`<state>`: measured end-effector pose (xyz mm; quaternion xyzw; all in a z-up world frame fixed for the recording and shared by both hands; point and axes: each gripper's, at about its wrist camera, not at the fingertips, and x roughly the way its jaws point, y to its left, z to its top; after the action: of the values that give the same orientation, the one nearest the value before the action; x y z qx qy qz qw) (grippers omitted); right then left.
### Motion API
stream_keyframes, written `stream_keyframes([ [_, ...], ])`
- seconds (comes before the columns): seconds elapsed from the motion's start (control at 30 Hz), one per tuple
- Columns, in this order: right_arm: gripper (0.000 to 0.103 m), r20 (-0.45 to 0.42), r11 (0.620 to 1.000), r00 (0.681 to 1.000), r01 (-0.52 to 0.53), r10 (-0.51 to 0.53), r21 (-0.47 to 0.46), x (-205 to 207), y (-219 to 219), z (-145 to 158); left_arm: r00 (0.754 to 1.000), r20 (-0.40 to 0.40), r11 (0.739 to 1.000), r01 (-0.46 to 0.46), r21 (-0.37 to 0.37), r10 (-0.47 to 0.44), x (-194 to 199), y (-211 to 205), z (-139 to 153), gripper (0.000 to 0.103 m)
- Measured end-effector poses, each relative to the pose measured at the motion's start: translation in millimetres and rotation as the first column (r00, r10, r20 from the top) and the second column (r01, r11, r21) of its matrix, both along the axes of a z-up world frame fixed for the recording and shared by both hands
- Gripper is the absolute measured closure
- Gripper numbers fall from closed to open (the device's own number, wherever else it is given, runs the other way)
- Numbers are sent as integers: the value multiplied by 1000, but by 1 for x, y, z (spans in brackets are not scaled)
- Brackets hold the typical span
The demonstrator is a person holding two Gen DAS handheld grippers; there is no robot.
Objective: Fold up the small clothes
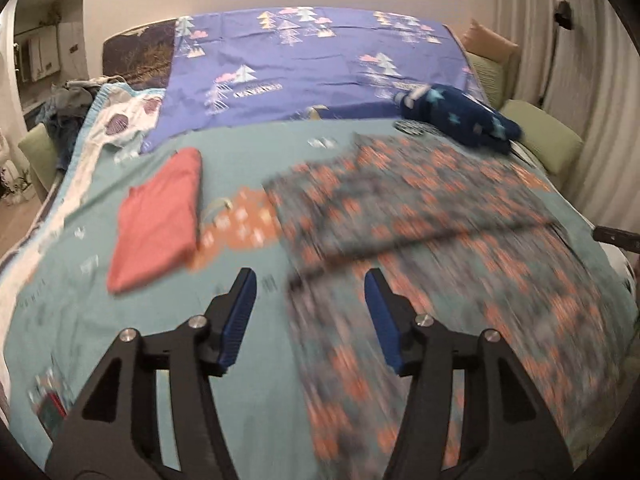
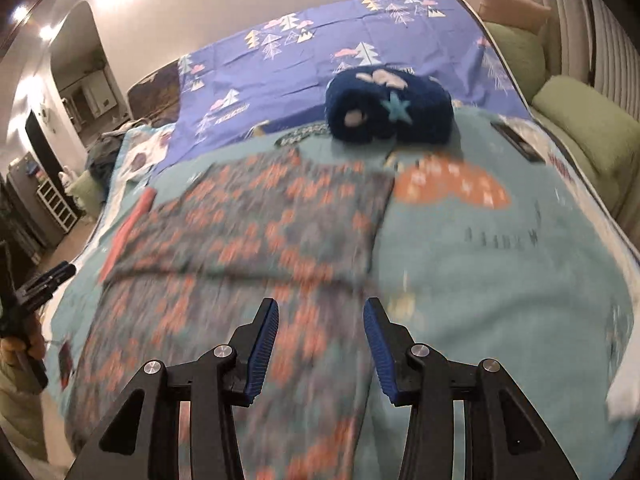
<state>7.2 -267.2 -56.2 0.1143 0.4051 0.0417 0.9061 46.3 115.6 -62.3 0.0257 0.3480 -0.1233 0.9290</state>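
I see both hand-held grippers, left (image 1: 310, 280) and right (image 2: 321, 310), spread and empty above the blurred grey, orange-patterned garment (image 1: 420, 208) lying partly folded on the teal bed cover (image 2: 500, 280).

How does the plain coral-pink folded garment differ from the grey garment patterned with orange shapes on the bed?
The coral-pink folded garment is one plain colour; the grey garment with orange shapes is patterned. The pink one is a narrow, compact bundle; the patterned one is spread much wider, with one fold across it. Both lie flat on the teal bedcover, held by neither gripper.
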Motion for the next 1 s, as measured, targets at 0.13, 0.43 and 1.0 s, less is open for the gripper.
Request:
stream_keyframes([
  [0.13,58,21,1000,1000,-8,8,-1,-42,7,-2,998,-9,998,67,-14,-67,-51,-13,-10,45],
  [0.43,58,37,993,992,-120,120,-2,-119,34,-10,957,27,957,290,-19,-289,-146,-46,-11,37],
  [1.0,50,-65,960,968,-248,242,-127,-185,56,-58,974,-107,971,209,112,-198,-177,-42,-66,44],
])
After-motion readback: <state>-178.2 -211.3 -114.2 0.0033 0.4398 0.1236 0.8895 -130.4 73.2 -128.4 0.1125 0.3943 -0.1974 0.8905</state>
